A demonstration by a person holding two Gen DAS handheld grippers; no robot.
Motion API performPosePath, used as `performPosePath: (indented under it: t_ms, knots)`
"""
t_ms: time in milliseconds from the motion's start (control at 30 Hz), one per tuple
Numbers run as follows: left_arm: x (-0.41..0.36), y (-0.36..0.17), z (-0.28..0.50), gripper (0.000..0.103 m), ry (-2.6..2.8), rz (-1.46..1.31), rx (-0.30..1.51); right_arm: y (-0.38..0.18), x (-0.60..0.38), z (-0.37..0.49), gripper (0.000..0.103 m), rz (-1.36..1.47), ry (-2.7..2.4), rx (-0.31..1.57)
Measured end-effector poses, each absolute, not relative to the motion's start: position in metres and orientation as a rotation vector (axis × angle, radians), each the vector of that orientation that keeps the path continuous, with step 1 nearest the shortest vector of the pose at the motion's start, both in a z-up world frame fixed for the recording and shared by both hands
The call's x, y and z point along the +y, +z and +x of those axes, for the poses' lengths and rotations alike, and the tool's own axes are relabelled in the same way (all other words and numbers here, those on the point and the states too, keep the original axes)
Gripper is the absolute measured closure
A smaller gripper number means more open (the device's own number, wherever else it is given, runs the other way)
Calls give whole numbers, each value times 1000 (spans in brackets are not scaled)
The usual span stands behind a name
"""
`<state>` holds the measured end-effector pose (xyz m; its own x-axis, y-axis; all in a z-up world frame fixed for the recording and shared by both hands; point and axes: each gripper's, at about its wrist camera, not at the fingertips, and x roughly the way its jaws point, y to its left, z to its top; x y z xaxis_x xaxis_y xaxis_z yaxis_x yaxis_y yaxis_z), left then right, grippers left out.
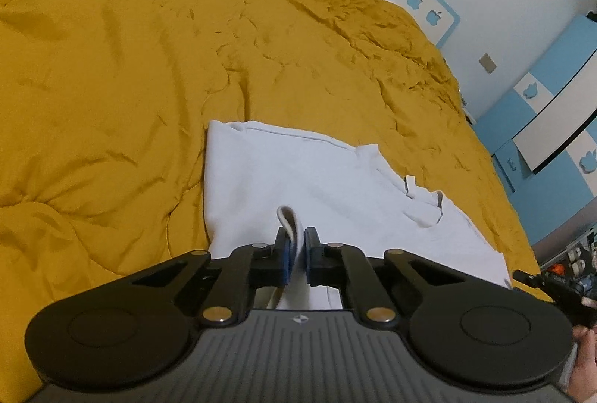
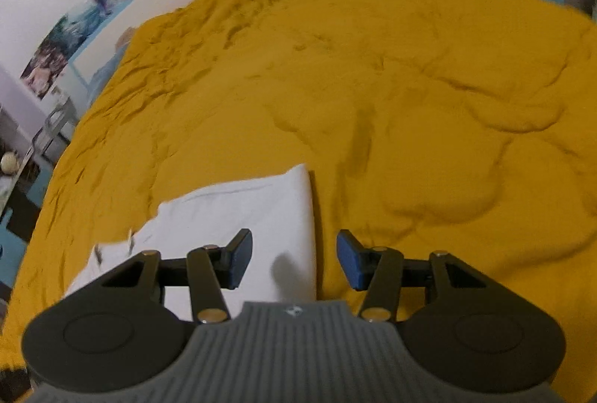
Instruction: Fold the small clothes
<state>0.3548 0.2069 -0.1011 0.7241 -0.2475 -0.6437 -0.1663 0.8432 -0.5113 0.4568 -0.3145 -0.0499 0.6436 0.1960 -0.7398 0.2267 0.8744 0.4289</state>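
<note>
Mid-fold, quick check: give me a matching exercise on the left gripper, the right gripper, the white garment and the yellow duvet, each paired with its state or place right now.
Things:
1. left gripper
2. right gripper
3. white garment
4. yellow duvet

States:
A. spread wrinkled over the bed, under everything
B. jaws apart, nothing between the pads
C. lying partly folded on the bed
D. shut on a pinched-up fold of white cloth

Pairs: 1-D, 2-B, 3-C, 4-A
</note>
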Motion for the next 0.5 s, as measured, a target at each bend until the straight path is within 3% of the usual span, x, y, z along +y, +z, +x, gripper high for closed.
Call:
performPosePath:
  t_ms: [33, 67, 100, 233, 400, 500]
  knots:
    - [206, -100, 356, 97, -43, -579, 770, -57, -316, 465, 67, 547, -14, 904]
    - [206, -97, 356, 97, -41, -580, 764, -62, -317, 470, 97, 570, -8, 922]
    - [204, -93, 357, 98, -49, -582, 745, -64, -318, 473, 103, 582, -8, 929]
    - [203, -69, 359, 98, -65, -541, 657, -45, -320, 467, 103, 525, 18, 825]
    - [200, -105, 388, 97, 13, -470, 827, -58, -321, 472, 103, 493, -14, 871]
    - [202, -116, 386, 88, 41, -494, 835, -63, -321, 470, 102, 490, -16, 900]
